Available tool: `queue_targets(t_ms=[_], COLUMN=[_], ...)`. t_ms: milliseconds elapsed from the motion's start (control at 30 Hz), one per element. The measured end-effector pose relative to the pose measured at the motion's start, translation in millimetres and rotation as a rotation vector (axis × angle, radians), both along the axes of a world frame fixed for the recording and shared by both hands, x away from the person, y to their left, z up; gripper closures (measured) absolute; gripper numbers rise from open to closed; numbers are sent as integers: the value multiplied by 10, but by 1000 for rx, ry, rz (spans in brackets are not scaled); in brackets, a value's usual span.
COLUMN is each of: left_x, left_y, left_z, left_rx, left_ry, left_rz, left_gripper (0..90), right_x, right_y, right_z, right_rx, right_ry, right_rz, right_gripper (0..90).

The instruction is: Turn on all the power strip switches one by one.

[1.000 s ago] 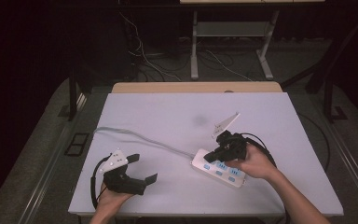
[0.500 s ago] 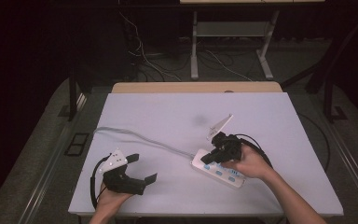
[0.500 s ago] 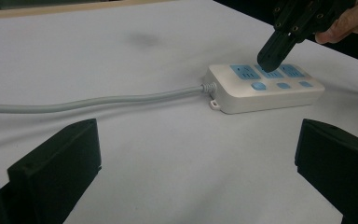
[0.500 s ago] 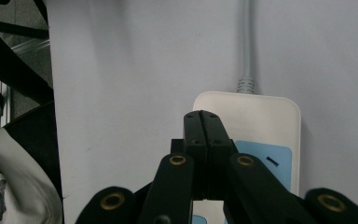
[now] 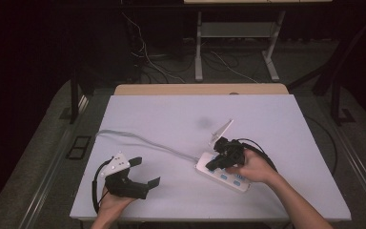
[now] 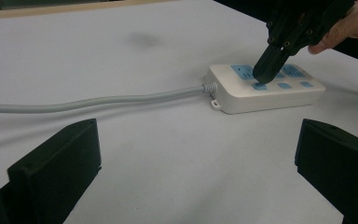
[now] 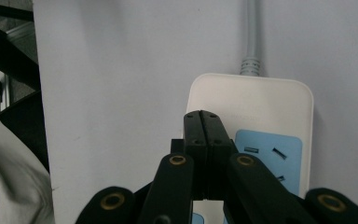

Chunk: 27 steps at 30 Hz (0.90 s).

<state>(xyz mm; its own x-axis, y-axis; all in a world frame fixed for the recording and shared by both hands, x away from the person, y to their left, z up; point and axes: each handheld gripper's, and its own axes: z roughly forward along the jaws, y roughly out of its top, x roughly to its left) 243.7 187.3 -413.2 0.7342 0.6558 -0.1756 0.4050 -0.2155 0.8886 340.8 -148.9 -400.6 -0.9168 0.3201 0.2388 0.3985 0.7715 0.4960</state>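
Observation:
A white power strip (image 5: pixel 221 175) with blue sockets and buttons lies on the white table (image 5: pixel 171 124), right of centre; its grey cord (image 5: pixel 143 142) runs off to the left. My right gripper (image 5: pixel 213 165) is shut, nothing held, and its joined tips rest on the strip's top by a blue button (image 6: pixel 259 86). In the right gripper view the closed jaws stand together over the power strip (image 7: pixel 256 107) beside a blue socket (image 7: pixel 272 156). My left gripper (image 5: pixel 145 172) rests open near the front left edge, its wide-apart jaws aimed at the power strip (image 6: pixel 265 86).
A black cable (image 5: pixel 262 152) loops behind the right hand. Beyond the table's far edge stand a desk frame (image 5: pixel 238 47) and loose floor cables (image 5: pixel 152 62). Bare tabletop lies between the two grippers and across the far half.
The right gripper has edged left and down along the power strip, its tips settling onto the strip's near end. The left gripper has stayed put.

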Motion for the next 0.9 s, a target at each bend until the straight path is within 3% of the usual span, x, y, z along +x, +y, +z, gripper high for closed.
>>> queue_targets(t_ms=[267,900], left_x=[-1,0], left_y=[-1,-18], left_z=[-1,-2], left_rx=[4,5], left_ry=[1,1], left_rz=[2,0], left_gripper=[0,0], right_x=[5,13], right_y=[-23,-65], right_z=[-25,-75], right_rx=[-11,25], right_ry=[18,25], right_rz=[-5,-6], right_gripper=[900,900])
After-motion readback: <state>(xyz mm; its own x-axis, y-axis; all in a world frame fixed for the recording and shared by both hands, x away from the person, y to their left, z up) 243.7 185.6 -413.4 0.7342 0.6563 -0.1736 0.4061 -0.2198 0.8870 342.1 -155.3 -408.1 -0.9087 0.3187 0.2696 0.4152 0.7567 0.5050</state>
